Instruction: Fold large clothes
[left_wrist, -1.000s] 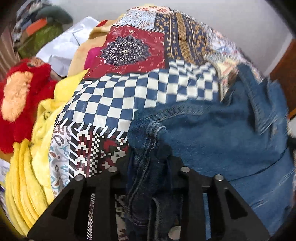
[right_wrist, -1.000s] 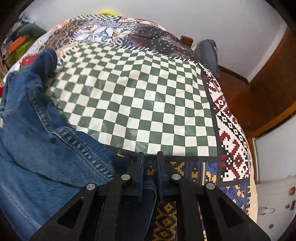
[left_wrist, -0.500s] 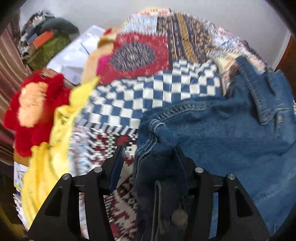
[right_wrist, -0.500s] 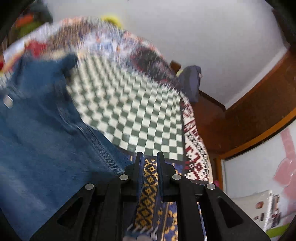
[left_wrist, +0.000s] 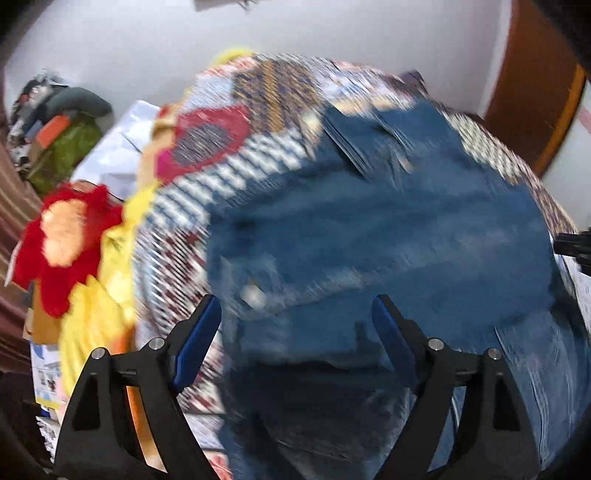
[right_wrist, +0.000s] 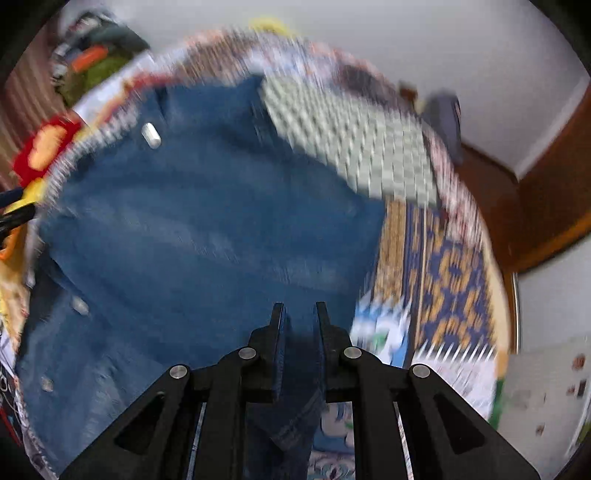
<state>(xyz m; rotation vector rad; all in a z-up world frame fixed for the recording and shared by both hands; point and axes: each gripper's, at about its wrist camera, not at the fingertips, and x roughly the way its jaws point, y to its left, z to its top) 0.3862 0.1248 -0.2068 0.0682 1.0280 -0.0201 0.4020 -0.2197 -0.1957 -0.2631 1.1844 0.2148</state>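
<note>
A blue denim garment (left_wrist: 388, 236) lies spread on a patchwork bedspread (left_wrist: 266, 88); it fills the middle of the right wrist view too (right_wrist: 207, 221). My left gripper (left_wrist: 295, 314) is open wide, its fingers standing apart above the denim's near edge, holding nothing. My right gripper (right_wrist: 298, 314) is shut on a fold of the denim at its near right edge. Both views are blurred by motion. The tip of the right gripper shows at the right edge of the left wrist view (left_wrist: 576, 245).
A red and orange plush toy (left_wrist: 62, 243) and yellow cloth (left_wrist: 96, 306) lie at the bed's left side. Piled items (left_wrist: 62, 125) sit at the far left. A wooden door (left_wrist: 532, 81) stands at the right. A dark chair (right_wrist: 443, 118) is beyond the bed.
My left gripper has opened and let go of the denim, which now lies flatter on the bed. Both grippers have pulled back and up; the right one still grips the denim.
</note>
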